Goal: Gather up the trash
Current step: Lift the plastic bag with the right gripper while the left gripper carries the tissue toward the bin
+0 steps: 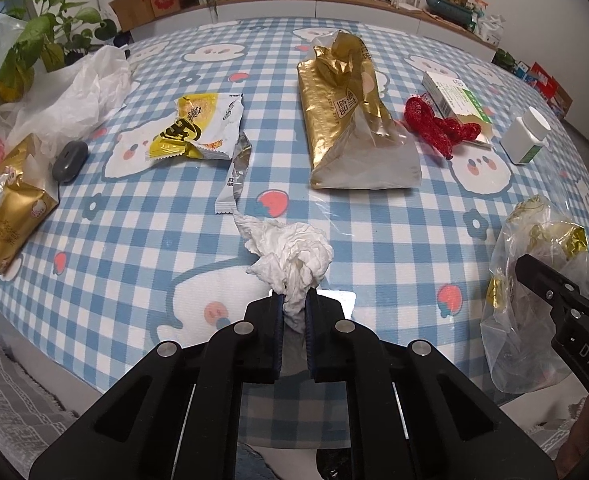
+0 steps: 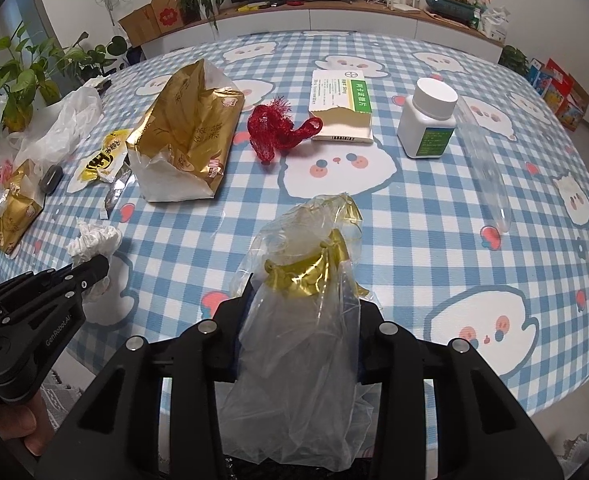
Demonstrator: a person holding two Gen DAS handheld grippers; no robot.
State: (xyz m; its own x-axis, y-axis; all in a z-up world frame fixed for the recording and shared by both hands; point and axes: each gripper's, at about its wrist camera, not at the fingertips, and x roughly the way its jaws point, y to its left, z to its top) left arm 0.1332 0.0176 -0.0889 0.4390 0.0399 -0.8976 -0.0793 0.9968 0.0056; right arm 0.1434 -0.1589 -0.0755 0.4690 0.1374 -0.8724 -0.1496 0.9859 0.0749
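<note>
Left gripper (image 1: 294,300) showing matte black angular linkages, round silver screws, blue finger pads (image 1: 279,320), right gripper (image 2: 300,304) wearing matching black arms (white lettering showing along both grippers' sides), bare thumb (image 2: 26,428) peeking below.

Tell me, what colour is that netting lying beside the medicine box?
Bright red. The netting shows best in the right wrist view, touching the medicine box.

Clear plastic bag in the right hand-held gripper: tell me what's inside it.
Through the clear plastic bag, a crumpled gold foil wrapper shows near the top. Below the right hand-held gripper, the bag's wrinkled, cloudy film hides any further contents.
</note>
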